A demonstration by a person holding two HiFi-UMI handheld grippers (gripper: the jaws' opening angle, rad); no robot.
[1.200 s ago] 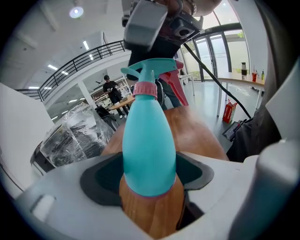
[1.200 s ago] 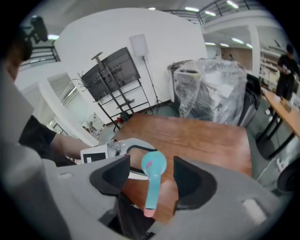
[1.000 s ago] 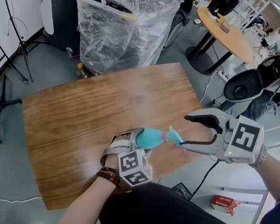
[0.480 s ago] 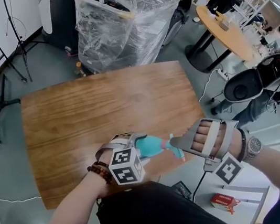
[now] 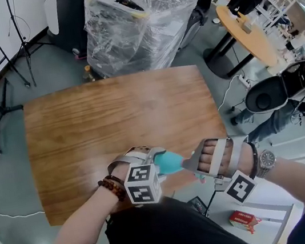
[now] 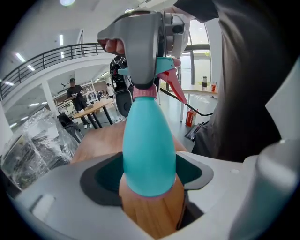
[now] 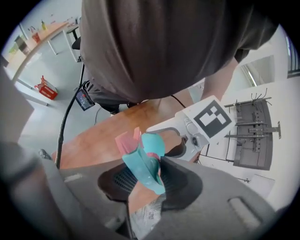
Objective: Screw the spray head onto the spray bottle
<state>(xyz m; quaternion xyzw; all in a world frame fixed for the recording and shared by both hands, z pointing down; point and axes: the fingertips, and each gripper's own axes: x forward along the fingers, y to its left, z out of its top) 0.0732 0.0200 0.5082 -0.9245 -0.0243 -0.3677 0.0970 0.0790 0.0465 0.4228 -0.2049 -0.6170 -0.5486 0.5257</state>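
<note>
Right tongs (image 5: 190, 164) have just been closing, and the right gripper view shows what they close on: the teal spray head (image 7: 145, 161) sits between the two dark pads, which appear to press on it from both sides. A second ago these same tongs stood wide apart just beside the head, with their marker cube (image 5: 240, 186) facing up. Now the hand has rolled over, so the cube hangs below the wrist and the jaws have come in around the head from the other way.

Left tongs (image 5: 153, 162) have not changed their hold. They are clamped round the fat lower body of the spray bottle (image 6: 149, 145), which points away from them with its neck toward the right tongs. The bottle is held in the air over the near edge of the counter (image 5: 111, 119), not resting on it.

Between the two pairs of tongs, the pink collar (image 6: 144, 92) sits at the top of the bottle's neck, and the red trigger (image 6: 173, 84) sticks out to one side of the right jaws. How far the threads have engaged cannot be seen.

For the task, this looks like a fresh grip taken with the wrist wound back, giving room for another twist of the head while the left tongs hold the bottle steady. The screwing appears to be under way but not finished.
</note>
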